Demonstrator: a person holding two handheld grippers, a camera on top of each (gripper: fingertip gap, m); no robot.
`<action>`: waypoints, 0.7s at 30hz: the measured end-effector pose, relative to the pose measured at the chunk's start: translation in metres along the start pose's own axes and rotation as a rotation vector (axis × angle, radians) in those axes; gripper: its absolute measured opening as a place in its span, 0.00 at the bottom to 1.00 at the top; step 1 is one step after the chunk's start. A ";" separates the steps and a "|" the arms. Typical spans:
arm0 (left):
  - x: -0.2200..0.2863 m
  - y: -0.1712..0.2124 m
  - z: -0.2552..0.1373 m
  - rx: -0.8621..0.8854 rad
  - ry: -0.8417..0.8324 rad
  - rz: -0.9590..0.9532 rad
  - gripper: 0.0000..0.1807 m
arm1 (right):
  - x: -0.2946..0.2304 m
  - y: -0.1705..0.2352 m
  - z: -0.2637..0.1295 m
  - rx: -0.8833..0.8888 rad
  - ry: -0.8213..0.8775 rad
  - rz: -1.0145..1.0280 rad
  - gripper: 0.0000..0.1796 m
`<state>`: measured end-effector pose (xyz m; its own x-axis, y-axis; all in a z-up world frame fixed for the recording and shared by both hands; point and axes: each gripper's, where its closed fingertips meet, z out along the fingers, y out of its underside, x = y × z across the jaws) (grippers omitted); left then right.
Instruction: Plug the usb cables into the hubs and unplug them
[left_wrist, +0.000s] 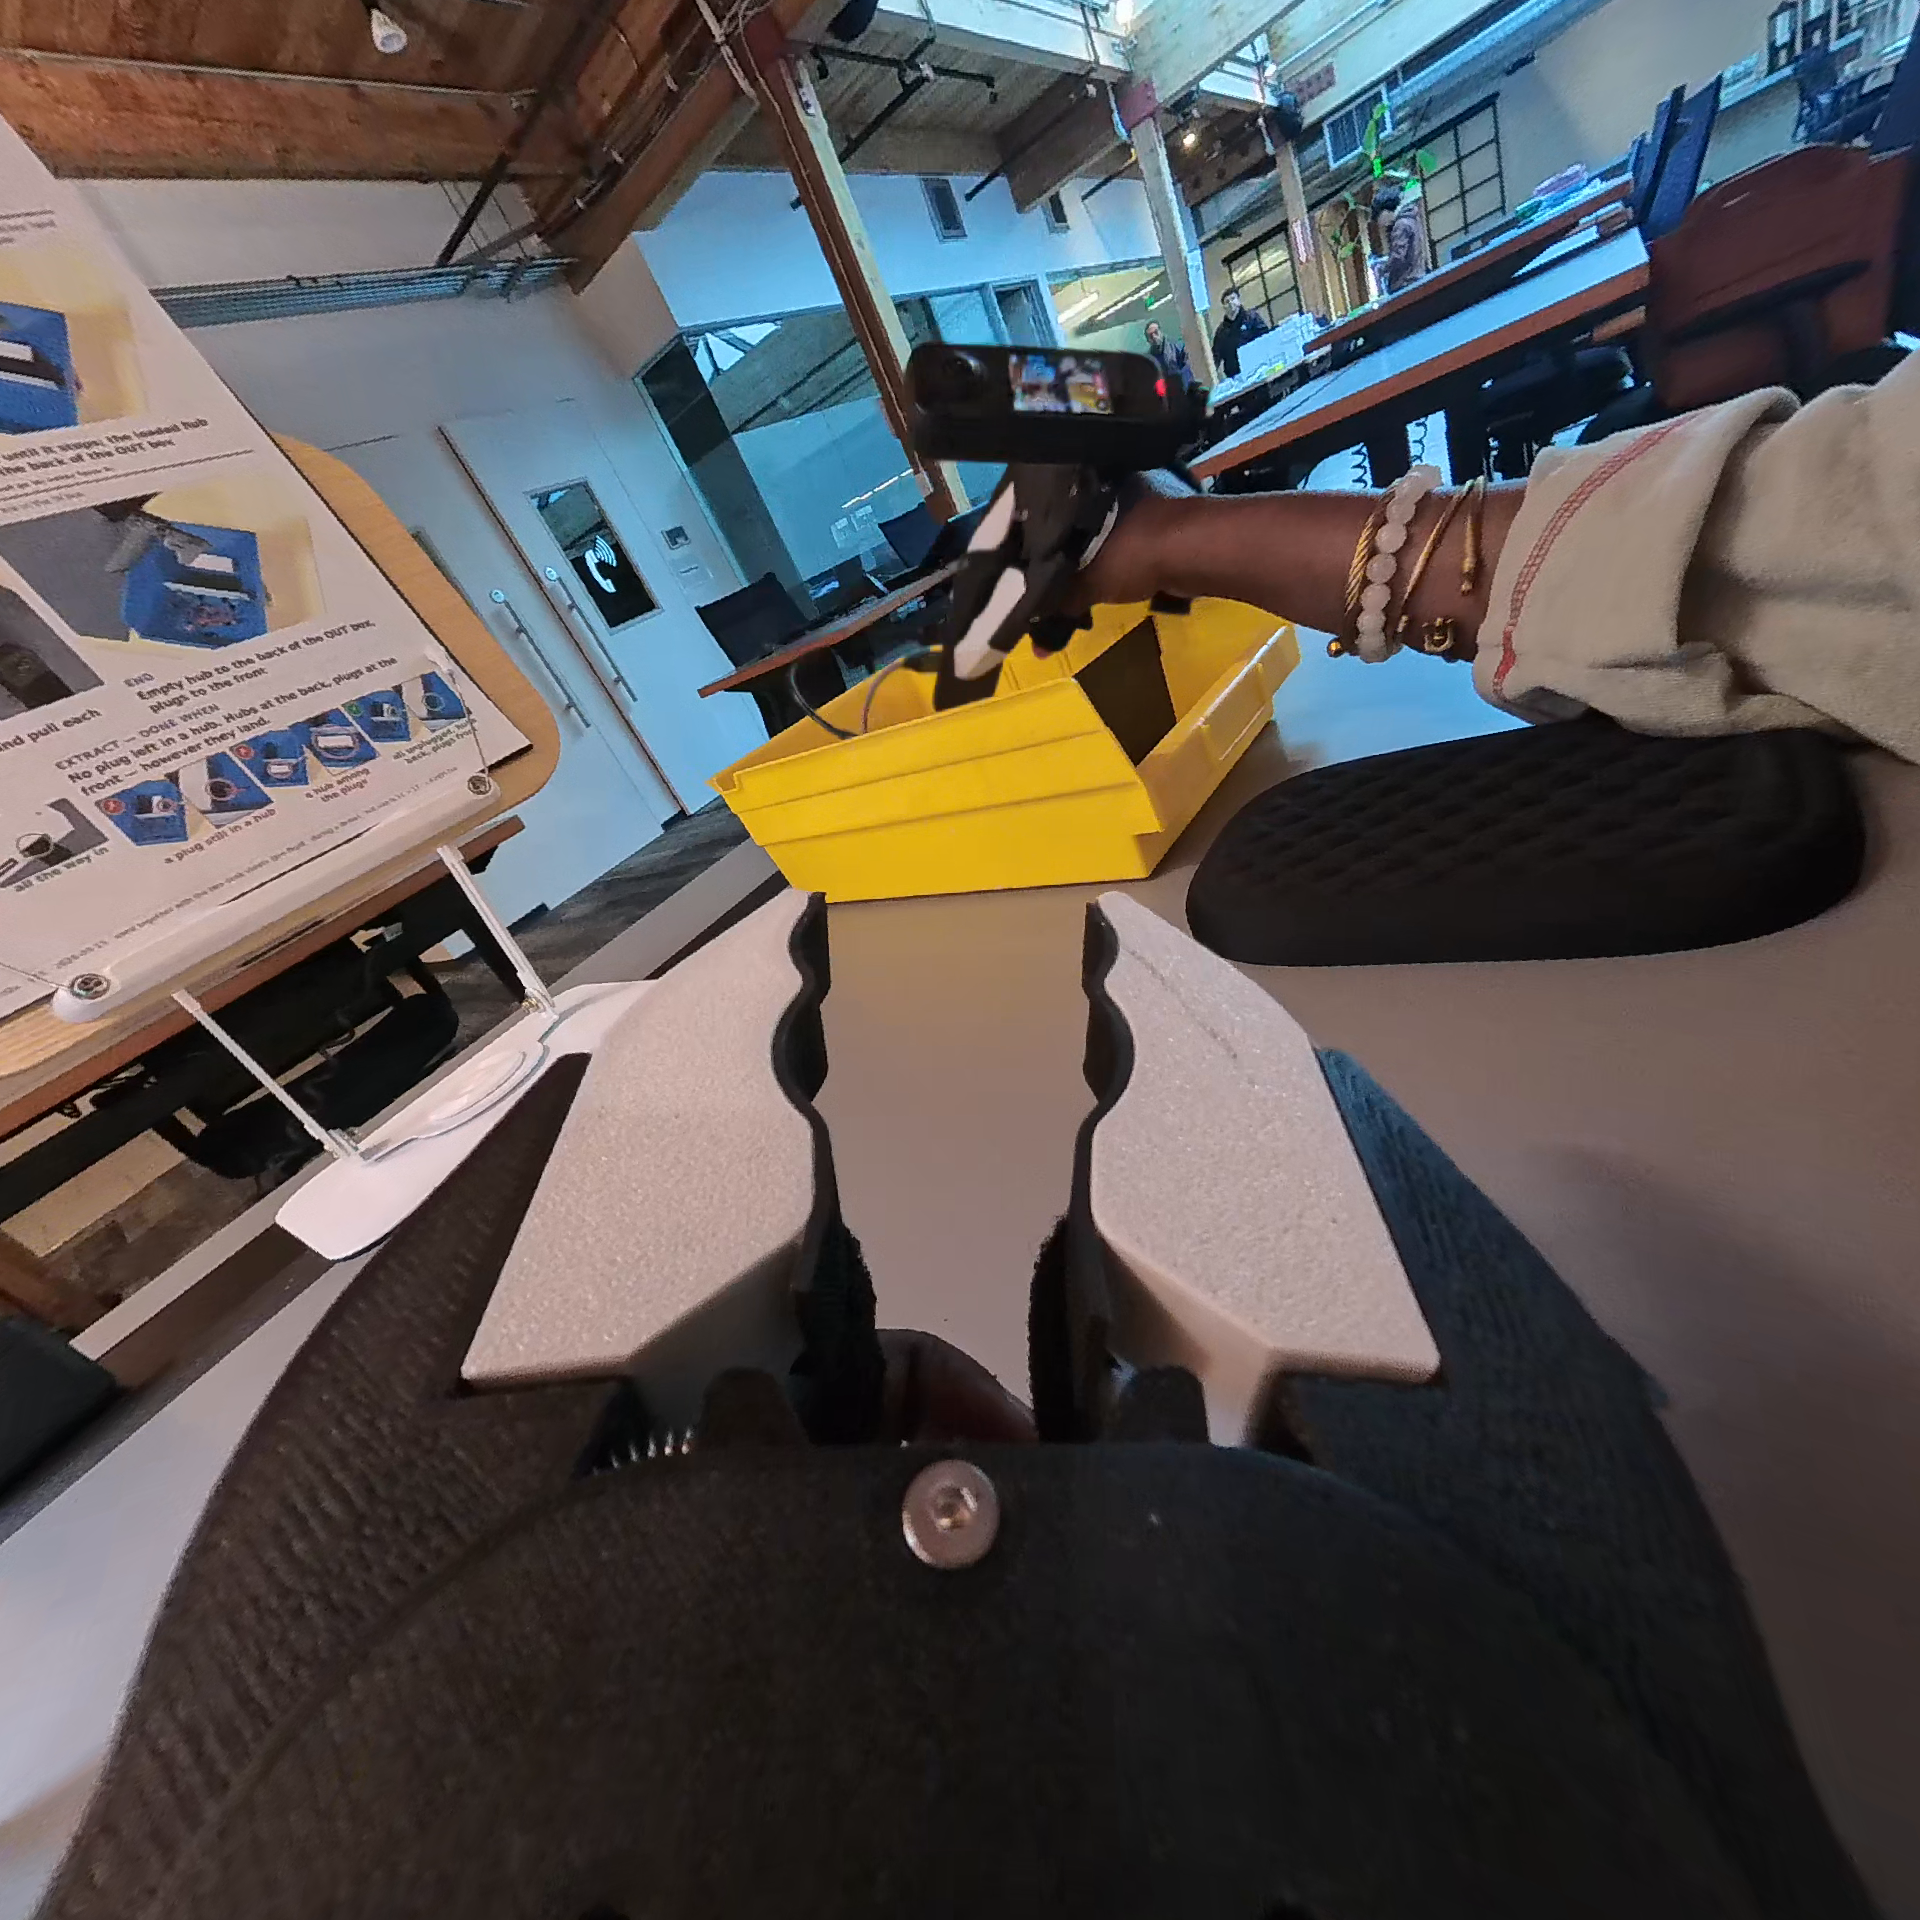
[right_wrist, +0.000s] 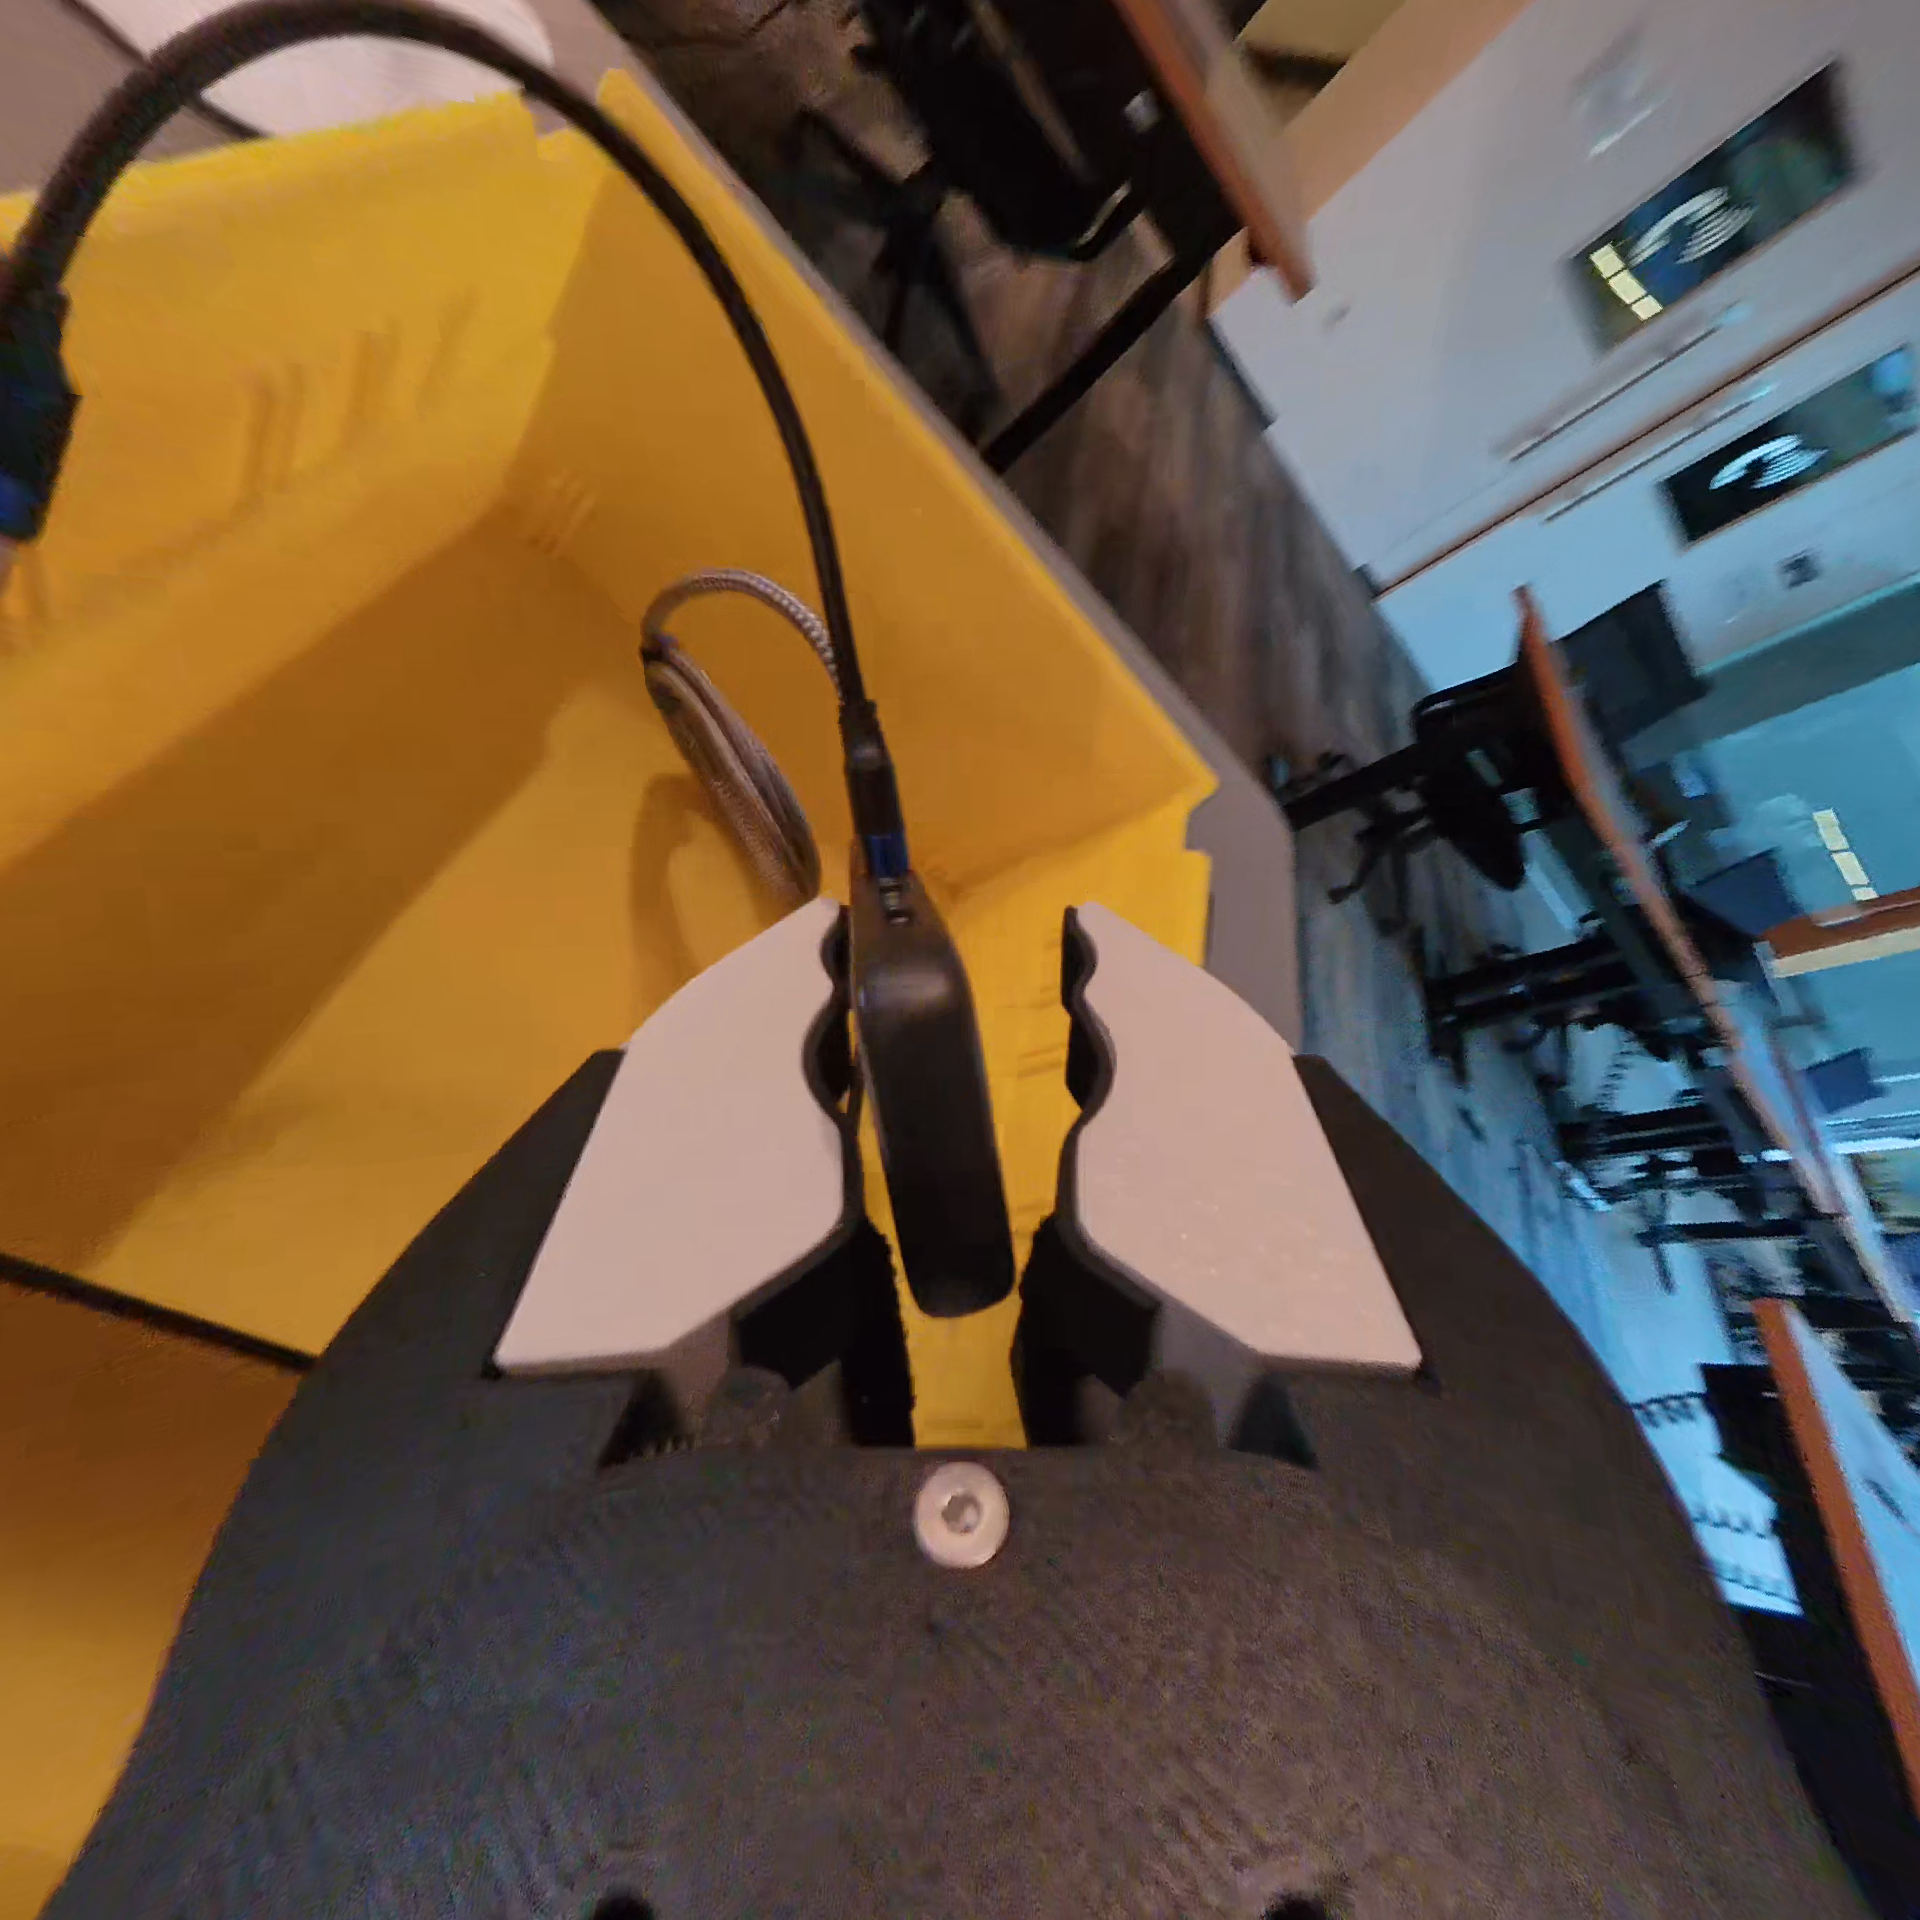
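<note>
- The right tongs (right_wrist: 951, 940) are half open over the yellow plastic bin (right_wrist: 343, 665); the flat black hub (right_wrist: 930, 1101) lies against the left finger only, so a firm grip cannot be told.
- The hub's long axis runs along the fingers, and a black cable (right_wrist: 769, 343) is plugged into its far end.
- The left tongs (left_wrist: 951, 940) are open and empty over the grey table (left_wrist: 1558, 1143), well apart from the bin.

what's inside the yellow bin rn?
Yellow bin holds a black hub with a black cable plugged in, plus a coiled grey cable. The right gripper hides the floor below.
</note>
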<state>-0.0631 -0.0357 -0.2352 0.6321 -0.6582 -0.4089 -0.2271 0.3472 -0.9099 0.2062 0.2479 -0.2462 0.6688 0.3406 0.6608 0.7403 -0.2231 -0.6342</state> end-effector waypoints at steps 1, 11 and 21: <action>0.000 0.000 0.000 -0.002 0.002 0.004 0.26 | -0.003 0.002 0.000 -0.006 -0.023 0.015 0.23; -0.003 -0.002 -0.001 0.016 -0.017 -0.010 0.26 | 0.011 -0.059 -0.072 0.365 -0.090 0.254 0.28; -0.009 -0.004 -0.003 0.035 -0.037 -0.048 0.26 | -0.025 -0.133 -0.240 1.102 0.025 0.348 0.31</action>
<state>-0.0703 -0.0329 -0.2277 0.6688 -0.6500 -0.3610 -0.1699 0.3391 -0.9253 0.1079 0.0497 -0.0817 0.8350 0.3966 0.3814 0.0622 0.6207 -0.7816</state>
